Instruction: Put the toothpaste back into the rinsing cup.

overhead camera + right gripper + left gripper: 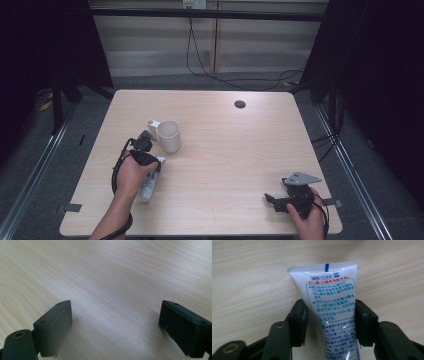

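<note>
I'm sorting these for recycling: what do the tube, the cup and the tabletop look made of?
Tube: soft glossy plastic, judging by its sheen and flat crimped end. Cup: smooth off-white, probably ceramic, possibly plastic; too small to tell. Tabletop: pale wood-grain surface, likely laminate, matte with faint glare.

One table (240, 150), one white mug (169, 136), one toothpaste tube (332, 307), two tongs, left (329, 322) and right (115, 325)

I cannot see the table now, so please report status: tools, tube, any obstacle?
Left tool jaws around tube, tube on table. Right tool open, nothing between jaws. Mug stands just beyond the left tool.
</note>
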Motion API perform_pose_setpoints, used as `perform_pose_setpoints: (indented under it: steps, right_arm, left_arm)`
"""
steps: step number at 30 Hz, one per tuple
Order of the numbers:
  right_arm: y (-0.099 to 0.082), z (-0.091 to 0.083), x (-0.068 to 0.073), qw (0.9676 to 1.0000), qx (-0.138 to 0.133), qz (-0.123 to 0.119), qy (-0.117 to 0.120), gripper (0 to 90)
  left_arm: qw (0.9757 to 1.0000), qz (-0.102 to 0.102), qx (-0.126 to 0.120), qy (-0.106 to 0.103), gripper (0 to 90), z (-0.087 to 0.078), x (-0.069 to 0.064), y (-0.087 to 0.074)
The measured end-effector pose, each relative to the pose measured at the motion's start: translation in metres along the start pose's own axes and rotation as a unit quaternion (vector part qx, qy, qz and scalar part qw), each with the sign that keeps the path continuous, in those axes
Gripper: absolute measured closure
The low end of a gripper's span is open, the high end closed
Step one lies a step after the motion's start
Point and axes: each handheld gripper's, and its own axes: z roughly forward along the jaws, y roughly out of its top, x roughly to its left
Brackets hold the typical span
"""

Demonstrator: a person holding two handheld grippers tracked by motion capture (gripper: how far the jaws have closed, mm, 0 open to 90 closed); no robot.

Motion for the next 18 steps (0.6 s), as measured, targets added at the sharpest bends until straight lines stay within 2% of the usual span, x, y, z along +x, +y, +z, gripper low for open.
perform_pose_setpoints:
  steps: [4,9,10,18]
  right_arm:
    - [0.000,0.000,0.000,1.0000,0.001,0.001,0.000,11.1]
    - [0.000,0.000,0.000,1.0000,0.000,0.000,0.000,11.1]
    - [0.000,0.000,0.000,1.0000,0.000,0.000,0.000,11.0]
    - [0.000,0.000,0.000,1.0000,0.000,0.000,0.000,11.0]
  left_arm:
    - [0.9997,0.015,-0.021,-0.007,64.5,-0.006,0.000,-0.001]
    - [0.9981,0.029,-0.048,-0.025,67.3,-0.015,0.005,-0.007]
    - [0.9977,0.026,-0.054,-0.030,67.5,-0.018,0.005,-0.008]
    - [0.9925,0.041,-0.109,-0.038,68.2,-0.036,0.011,-0.016]
